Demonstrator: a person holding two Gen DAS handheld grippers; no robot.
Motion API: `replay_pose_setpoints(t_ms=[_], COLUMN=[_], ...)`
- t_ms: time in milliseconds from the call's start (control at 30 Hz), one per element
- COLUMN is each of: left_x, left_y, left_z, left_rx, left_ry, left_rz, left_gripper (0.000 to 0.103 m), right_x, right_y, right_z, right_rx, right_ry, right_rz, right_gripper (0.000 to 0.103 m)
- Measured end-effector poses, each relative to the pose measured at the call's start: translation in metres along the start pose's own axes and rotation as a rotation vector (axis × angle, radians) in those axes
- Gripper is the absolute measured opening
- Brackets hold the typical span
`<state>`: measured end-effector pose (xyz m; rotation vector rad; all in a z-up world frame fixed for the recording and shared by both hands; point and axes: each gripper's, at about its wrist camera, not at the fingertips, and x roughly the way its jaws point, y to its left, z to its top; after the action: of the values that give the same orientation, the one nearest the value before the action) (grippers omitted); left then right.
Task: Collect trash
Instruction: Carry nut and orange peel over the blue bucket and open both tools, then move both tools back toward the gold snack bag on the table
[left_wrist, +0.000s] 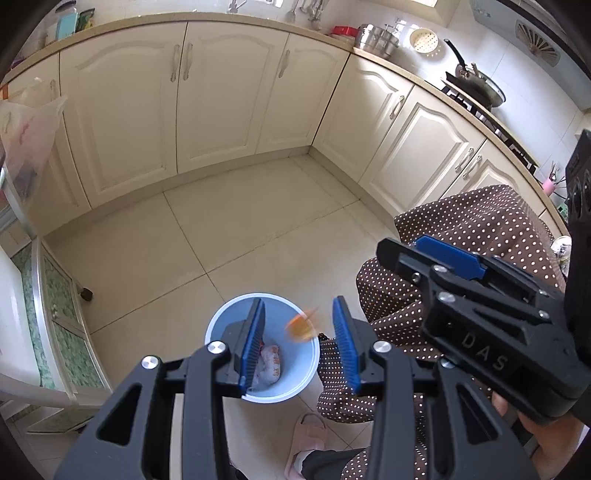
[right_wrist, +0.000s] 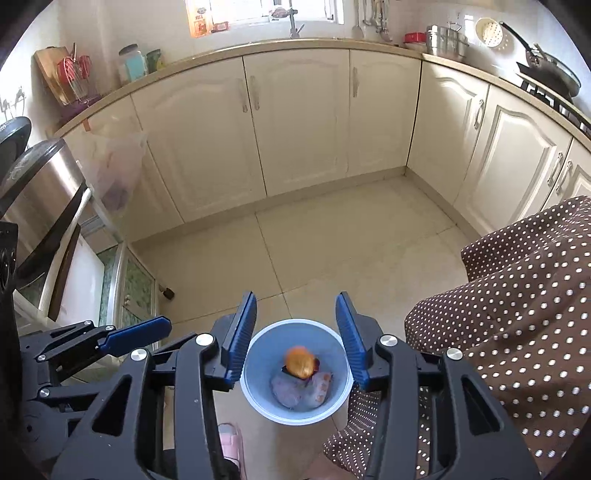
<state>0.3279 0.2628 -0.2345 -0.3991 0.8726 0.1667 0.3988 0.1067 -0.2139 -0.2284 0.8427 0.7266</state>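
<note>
A light-blue bin (left_wrist: 231, 317) (right_wrist: 273, 336) stands on the tiled floor below both grippers. It holds a crumpled white wrapper (left_wrist: 271, 363) (right_wrist: 306, 391). A small orange piece of trash (left_wrist: 301, 326) (right_wrist: 299, 362) shows blurred over the bin's mouth, below the jaws and free of them. My right gripper (right_wrist: 295, 299) hangs open above the bin with nothing between its pads. My left gripper (left_wrist: 299, 306) is also open and empty above the bin's rim. In the left wrist view the right gripper (left_wrist: 402, 245) is close by on the right.
Cream cabinets (right_wrist: 295, 122) line the back and right walls. A person's brown polka-dot clothing (right_wrist: 517, 332) is right beside the bin, and a pink slipper (left_wrist: 306, 439) lies in front of it. A low green-fronted cabinet (left_wrist: 59, 314) stands at left. A plastic bag (right_wrist: 118, 166) hangs at the back left.
</note>
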Motion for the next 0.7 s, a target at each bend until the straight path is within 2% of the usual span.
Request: replay_pose_setpoints(t_ms=[233,367,567,700], left_x=[-0.029,-0.053,-0.093,-0.104], left_y=[-0.026,-0.058,-0.137,-0.202], left_z=[0.002,0.001,-0.008,-0.019], left_rx=[0.033,0.094,0.221,0.309], left_ry=[-0.042,-0.086,-0.14,-0.133], left_rz=[-0.026,-0.022,-0.104,-0.19], left_gripper=[0.039,0.039,0.046,0.046], right_x=[-0.046,-0.093,-0.166,-0.217], right_y=[-0.013,-0.03,-0.068,-0.105], right_z=[0.0,-0.005,-0.023,-0.046], right_rx=[0.01,0.031,0.079,0.13], right_ry=[-0.063,-0.124,-0.211,-0.271], right_rz=[-0.05,-0.084,-0.17,-0.26], right_gripper=[0.044,0.047,0.049,0.051])
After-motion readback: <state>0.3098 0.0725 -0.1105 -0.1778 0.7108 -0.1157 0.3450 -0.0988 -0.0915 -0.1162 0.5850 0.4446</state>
